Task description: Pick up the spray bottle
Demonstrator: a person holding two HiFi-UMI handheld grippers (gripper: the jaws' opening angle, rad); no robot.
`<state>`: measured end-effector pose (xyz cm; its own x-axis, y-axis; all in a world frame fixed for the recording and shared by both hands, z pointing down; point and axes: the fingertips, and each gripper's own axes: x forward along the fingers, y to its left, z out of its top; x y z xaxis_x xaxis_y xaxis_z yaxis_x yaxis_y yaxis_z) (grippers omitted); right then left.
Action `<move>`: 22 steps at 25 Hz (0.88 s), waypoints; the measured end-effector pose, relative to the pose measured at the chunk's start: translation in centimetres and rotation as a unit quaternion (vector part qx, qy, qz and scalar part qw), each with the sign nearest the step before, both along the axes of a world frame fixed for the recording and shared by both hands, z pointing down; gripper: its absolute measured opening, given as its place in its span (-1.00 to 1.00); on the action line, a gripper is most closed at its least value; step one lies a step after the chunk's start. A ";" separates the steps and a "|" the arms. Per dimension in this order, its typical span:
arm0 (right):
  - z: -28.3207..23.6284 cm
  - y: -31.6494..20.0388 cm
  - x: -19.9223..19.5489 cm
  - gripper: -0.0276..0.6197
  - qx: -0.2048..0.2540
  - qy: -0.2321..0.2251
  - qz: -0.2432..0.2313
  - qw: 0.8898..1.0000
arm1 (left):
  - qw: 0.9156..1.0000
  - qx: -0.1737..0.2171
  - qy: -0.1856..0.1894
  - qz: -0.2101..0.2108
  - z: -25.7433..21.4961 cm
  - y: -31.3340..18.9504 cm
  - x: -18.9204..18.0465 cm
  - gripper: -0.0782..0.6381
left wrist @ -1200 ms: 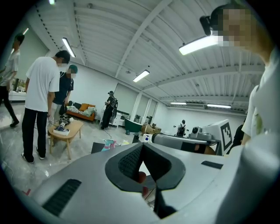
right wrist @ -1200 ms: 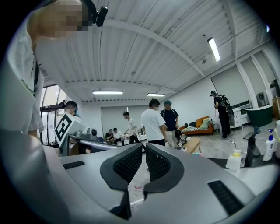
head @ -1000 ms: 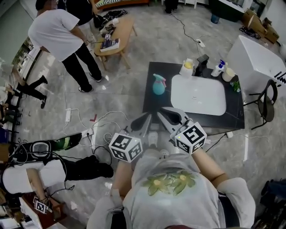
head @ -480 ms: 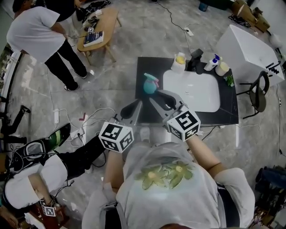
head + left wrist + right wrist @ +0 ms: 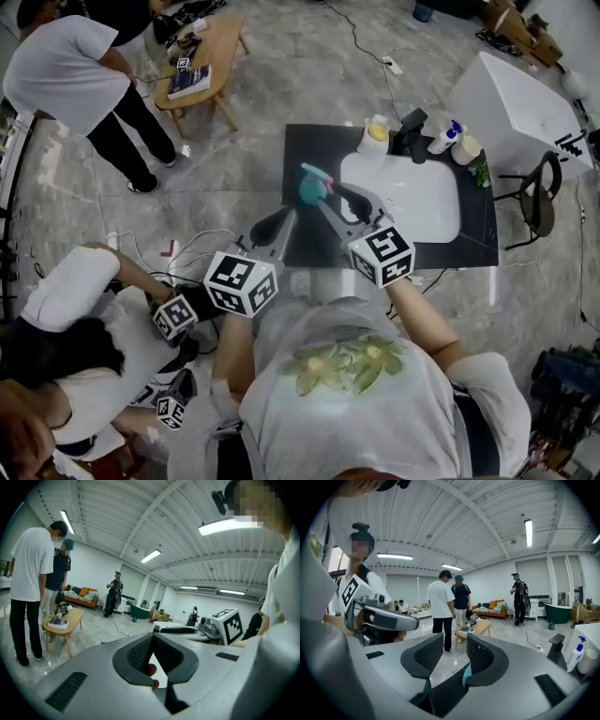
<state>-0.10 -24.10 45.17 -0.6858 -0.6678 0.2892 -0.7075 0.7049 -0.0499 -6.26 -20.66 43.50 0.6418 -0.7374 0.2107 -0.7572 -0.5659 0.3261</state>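
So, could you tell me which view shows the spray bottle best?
The head view: the spray bottle stands plainly on the black counter. The right gripper view catches only a teal sliver behind one jaw; the right gripper has just been opening, nothing between its jaws. The left gripper view doesn't show it.

Grey marbled floor (image 5: 281,94), wooden table (image 5: 223,52)
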 end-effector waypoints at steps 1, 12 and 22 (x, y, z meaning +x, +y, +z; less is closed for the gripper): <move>0.3 -0.4 0.1 -0.51 -0.003 0.001 0.003 1.000 | 1.000 0.000 0.001 0.002 0.0 -0.2 0.0 -0.76; 3.9 -3.0 0.1 -0.45 -0.030 0.023 0.021 0.999 | 1.000 -0.001 -0.002 0.019 0.8 -1.4 0.5 -0.76; 6.7 -4.9 0.7 -0.45 -0.056 0.038 0.028 0.997 | 1.000 -0.005 -0.008 0.029 1.4 -2.8 0.6 -0.76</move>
<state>0.56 -29.01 51.83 -0.6210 -0.6658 0.4137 -0.7509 0.6567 -0.0703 -5.65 -23.43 44.89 0.6796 -0.6975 0.2274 -0.7286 -0.6055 0.3202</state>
